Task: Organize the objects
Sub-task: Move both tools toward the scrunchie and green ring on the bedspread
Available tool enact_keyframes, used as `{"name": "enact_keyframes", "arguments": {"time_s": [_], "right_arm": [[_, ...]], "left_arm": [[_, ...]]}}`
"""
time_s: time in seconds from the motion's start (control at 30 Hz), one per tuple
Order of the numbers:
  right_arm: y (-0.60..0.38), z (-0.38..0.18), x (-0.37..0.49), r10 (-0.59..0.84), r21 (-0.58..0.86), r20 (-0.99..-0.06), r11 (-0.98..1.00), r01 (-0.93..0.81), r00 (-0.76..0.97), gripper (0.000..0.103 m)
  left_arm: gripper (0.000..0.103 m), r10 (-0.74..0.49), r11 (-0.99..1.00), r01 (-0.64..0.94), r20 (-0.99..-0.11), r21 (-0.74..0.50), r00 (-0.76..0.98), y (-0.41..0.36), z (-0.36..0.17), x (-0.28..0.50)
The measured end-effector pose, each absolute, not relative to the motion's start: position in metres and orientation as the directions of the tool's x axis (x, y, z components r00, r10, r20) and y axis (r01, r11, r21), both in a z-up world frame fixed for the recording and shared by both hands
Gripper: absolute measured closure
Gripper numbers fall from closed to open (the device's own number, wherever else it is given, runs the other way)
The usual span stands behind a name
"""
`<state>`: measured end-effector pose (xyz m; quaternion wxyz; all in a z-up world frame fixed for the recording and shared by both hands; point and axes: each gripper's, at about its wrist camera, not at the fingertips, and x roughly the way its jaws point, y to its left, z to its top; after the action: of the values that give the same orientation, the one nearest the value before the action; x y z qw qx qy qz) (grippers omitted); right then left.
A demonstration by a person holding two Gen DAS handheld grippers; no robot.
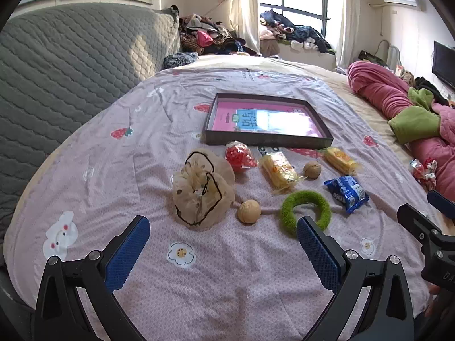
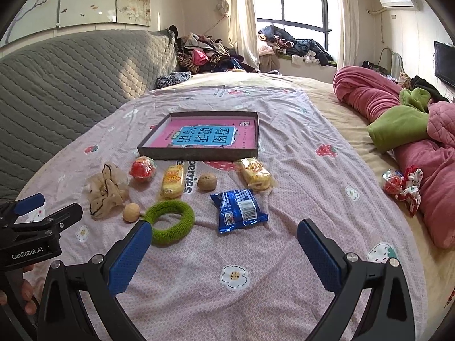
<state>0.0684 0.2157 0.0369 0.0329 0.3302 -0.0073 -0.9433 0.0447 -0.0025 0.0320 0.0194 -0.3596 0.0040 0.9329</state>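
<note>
A dark shallow box [image 1: 267,142] [image 2: 199,153] with a pink book inside lies on the lilac bedspread. In front of it lie a beige scrunchie [image 1: 202,190] [image 2: 106,190], a red candy pack [image 1: 240,156] [image 2: 142,168], two yellow snack packs [image 1: 278,170] [image 1: 339,159] [image 2: 172,182] [image 2: 256,174], two walnuts [image 1: 249,211] [image 1: 312,169] [image 2: 131,212] [image 2: 207,182], a green scrunchie [image 1: 305,211] [image 2: 170,221] and a blue cookie pack [image 1: 347,193] [image 2: 239,210]. My left gripper [image 1: 223,230] is open and empty, just short of the near walnut. My right gripper [image 2: 224,234] is open and empty, just short of the blue pack.
A rolled pink and green quilt [image 1: 398,105] [image 2: 398,125] lies along the right side of the bed. A red candy bundle [image 2: 403,184] [image 1: 423,170] lies beside it. A grey quilted headboard [image 1: 71,65] rises on the left. Clothes piles [image 2: 204,54] stand at the far end.
</note>
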Motion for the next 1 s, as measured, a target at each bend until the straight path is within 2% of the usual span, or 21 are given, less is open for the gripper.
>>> {"name": "enact_keyframes", "arguments": {"time_s": [0.43, 1.0], "right_arm": [[0.212, 0.069, 0.071, -0.059, 0.002, -0.574, -0.997, 0.071, -0.817, 0.000], [0.209, 0.079, 0.058, -0.067, -0.014, -0.560, -0.996, 0.090, -0.826, 0.000]], "left_arm": [[0.000, 0.044, -0.999, -0.053, -0.635, -0.006, -0.771, 0.006, 0.062, 0.044], [0.000, 0.032, -0.999, -0.051, -0.628, 0.012, -0.778, 0.012, 0.073, 0.028]]}}
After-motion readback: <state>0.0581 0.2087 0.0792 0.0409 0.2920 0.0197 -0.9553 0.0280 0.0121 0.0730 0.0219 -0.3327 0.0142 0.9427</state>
